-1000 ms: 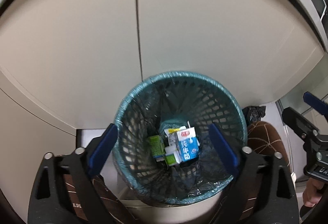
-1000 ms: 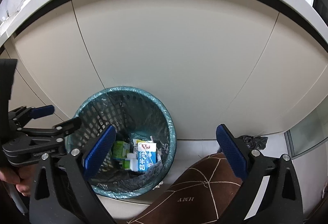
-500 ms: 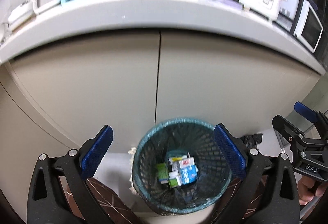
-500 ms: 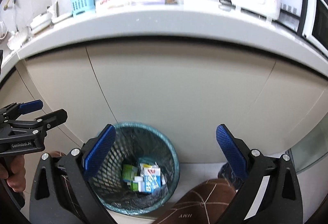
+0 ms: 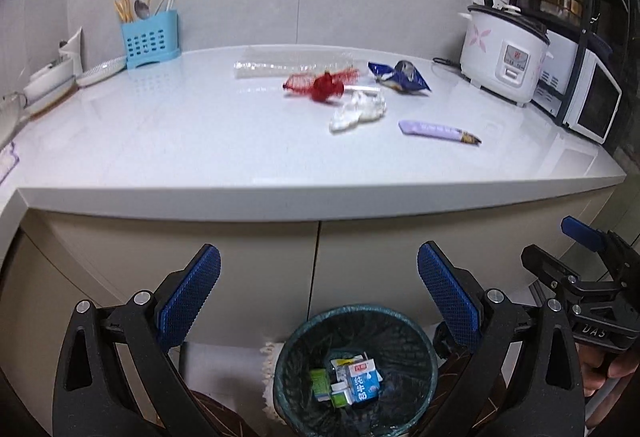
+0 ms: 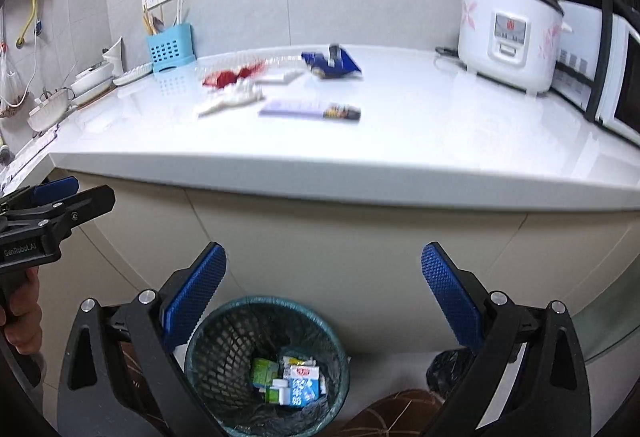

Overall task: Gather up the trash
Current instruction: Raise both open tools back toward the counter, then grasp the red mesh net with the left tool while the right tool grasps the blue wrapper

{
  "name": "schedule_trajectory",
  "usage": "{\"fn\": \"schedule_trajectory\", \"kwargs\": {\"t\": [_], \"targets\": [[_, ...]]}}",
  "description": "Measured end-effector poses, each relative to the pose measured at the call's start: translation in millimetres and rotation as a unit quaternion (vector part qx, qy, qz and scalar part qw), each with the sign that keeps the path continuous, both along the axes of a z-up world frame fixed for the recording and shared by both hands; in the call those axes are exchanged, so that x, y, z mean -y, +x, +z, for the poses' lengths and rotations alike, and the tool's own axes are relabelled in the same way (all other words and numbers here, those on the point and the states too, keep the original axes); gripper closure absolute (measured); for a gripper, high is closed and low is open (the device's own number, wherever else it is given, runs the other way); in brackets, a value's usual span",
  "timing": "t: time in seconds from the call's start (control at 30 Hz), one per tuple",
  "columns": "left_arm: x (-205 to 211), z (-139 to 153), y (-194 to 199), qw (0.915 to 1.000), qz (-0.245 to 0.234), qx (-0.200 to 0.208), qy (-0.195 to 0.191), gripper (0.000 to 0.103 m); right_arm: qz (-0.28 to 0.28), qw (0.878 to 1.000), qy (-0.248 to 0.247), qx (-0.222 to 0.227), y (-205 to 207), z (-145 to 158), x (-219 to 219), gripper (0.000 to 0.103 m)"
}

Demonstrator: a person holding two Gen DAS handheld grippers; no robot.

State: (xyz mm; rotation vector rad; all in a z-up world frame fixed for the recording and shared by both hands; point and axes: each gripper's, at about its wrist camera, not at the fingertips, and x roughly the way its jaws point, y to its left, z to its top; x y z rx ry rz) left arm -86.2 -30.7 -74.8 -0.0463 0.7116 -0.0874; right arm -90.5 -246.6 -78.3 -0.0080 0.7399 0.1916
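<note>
Your right view is smeared by motion blur, so the trash on the countertop (image 5: pixel 200 141) reads better from your left view. Even there the red net (image 5: pixel 322 85) is fuzzy, and the clear plastic wrap (image 5: pixel 288 67) behind it is hard to separate from the glossy surface. The microwave (image 5: pixel 588 105) at far right is cut off by the frame edge.

Your left gripper (image 5: pixel 318 301) has its fingers spread wide with nothing between them; your right gripper (image 6: pixel 322 301) is the same, apart and empty. Both hang in front of the cabinet, above the wastebasket (image 5: pixel 416 333) on the floor.

Inside the basket lie a blue-and-white milk carton (image 5: pixel 362 381), a green carton (image 5: pixel 319 383) and a small white bottle (image 6: pixel 279 387); other scraps beneath cannot be made out.

On the counter, left to right: red net, crumpled white wrapper (image 5: pixel 358 111), blue snack bag (image 5: pixel 400 77), purple wrapper (image 5: pixel 436 130). A blue utensil caddy (image 5: pixel 150 39) holds chopsticks and a spoon at far left; a rice cooker (image 5: pixel 504 61) stands far right.
</note>
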Motion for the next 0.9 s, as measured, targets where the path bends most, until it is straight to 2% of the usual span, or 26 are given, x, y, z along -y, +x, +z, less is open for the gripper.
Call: {"fn": "schedule_trajectory", "kwargs": {"t": [0.3,0.5,0.67,0.9], "targets": [[-7.1,30.8,37.7,1.0000,-0.001,0.007,-0.004,0.006,0.009,1.000,0.004,0.015,43.0,35.1,2.6,0.009],[-7.1,43.6,76.7,1.0000,-0.001,0.007,0.004,0.006,0.010,1.000,0.004,0.018,82.2,49.3,-1.0,0.009],[-7.4,45.0,115.5,1.0000,-0.003,-0.001,0.007,0.006,0.013,1.000,0.001,0.021,119.1,58.4,-6.9,0.009],[-6.1,40.6,169.7,0.9997,-0.002,-0.020,0.015,0.006,0.017,1.000,0.006,-0.009,183.0,56.6,-18.3,0.009]]}}
